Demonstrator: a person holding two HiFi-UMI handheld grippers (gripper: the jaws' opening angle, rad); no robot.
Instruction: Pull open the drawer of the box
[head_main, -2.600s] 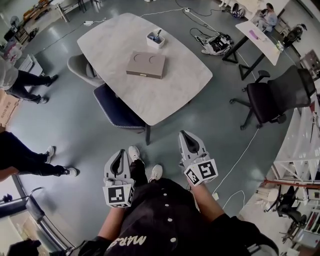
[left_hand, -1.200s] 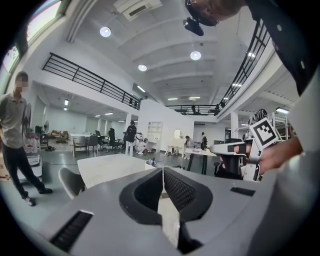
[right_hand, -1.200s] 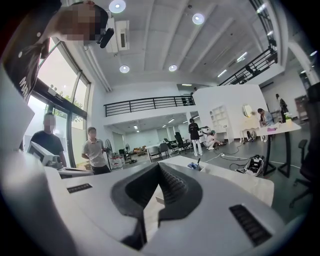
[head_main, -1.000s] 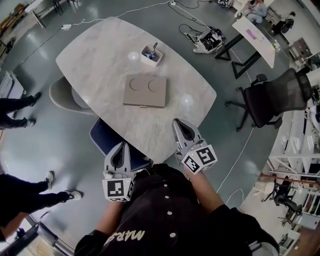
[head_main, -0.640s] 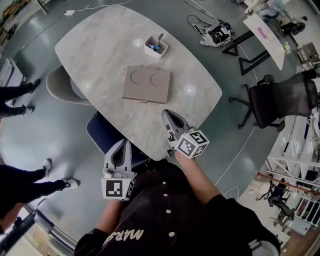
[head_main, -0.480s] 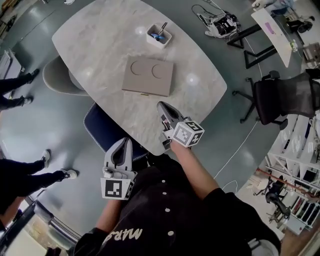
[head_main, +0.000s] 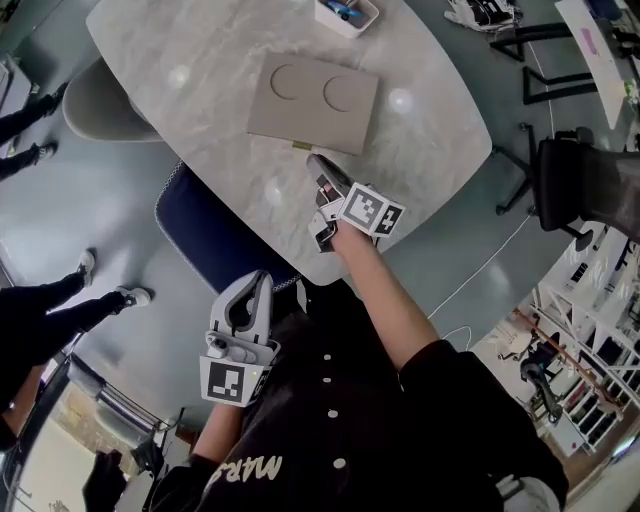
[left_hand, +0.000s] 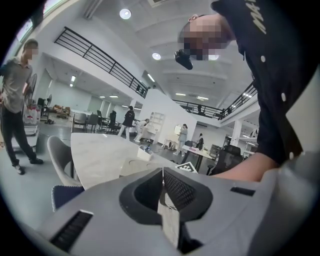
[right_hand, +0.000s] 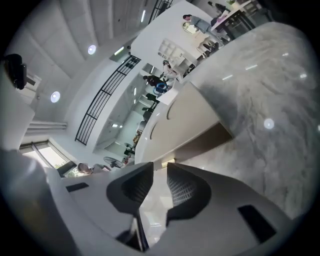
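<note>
The box lies at twelve o'clock on the desk, its pull at its six o'clock edge. You're approaching: your right gripper has just been opening its jaws, still empty. Next, likely, pinch the pull. Your left gripper idles closed, empty.

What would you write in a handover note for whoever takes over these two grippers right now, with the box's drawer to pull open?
Right gripper: jaws apart, they have just been opening. Nothing is between them, and the tips are just short of the drawer handle.
Left gripper: shut, empty, held near the body, short of the table.
Box: flat on the table, drawer closed.
Done: the approach.
Left: close on the handle, pull the drawer out.
</note>
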